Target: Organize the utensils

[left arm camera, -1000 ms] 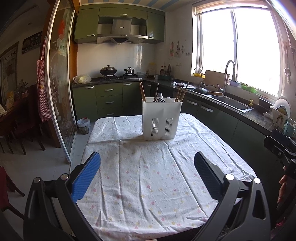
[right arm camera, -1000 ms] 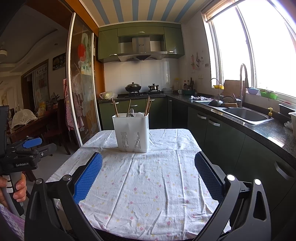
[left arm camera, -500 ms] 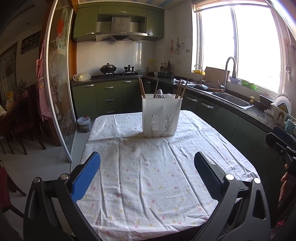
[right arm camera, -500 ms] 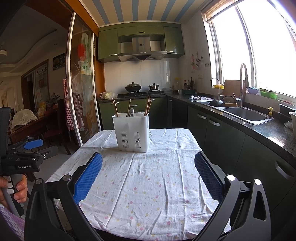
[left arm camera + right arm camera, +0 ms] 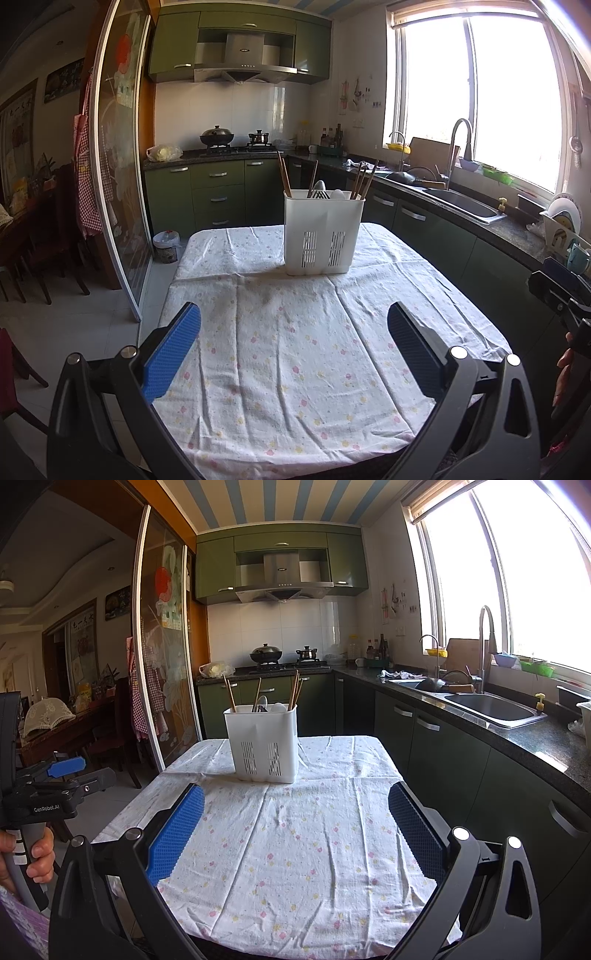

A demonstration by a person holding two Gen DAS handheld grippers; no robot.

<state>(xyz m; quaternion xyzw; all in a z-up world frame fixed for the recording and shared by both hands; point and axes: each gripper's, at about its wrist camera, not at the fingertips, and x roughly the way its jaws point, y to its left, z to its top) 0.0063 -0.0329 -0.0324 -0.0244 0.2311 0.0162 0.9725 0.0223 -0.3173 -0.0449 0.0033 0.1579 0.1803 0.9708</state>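
- Left wrist view: the left tongs [image 5: 293, 347] are released and empty, and the utensil holder [image 5: 323, 232] stands far on the table [image 5: 295, 369]; a careless reach may tip it.
- Right wrist view: the right tongs [image 5: 295, 830] are released too; the leaning chopsticks [image 5: 295, 690] may slip or snag the others.

I am seeing a matt white plastic caddy [image 5: 324, 232] with slotted walls; wooden chopsticks [image 5: 284, 176] are standing in it; the tablecloth [image 5: 295, 354] is looking like thin, creased printed cotton; my gripper pads [image 5: 176, 833] are showing dimpled blue rubber; the sink [image 5: 493, 706] is gleaming like brushed steel; the counter [image 5: 543, 746] is looking like polished speckled stone.
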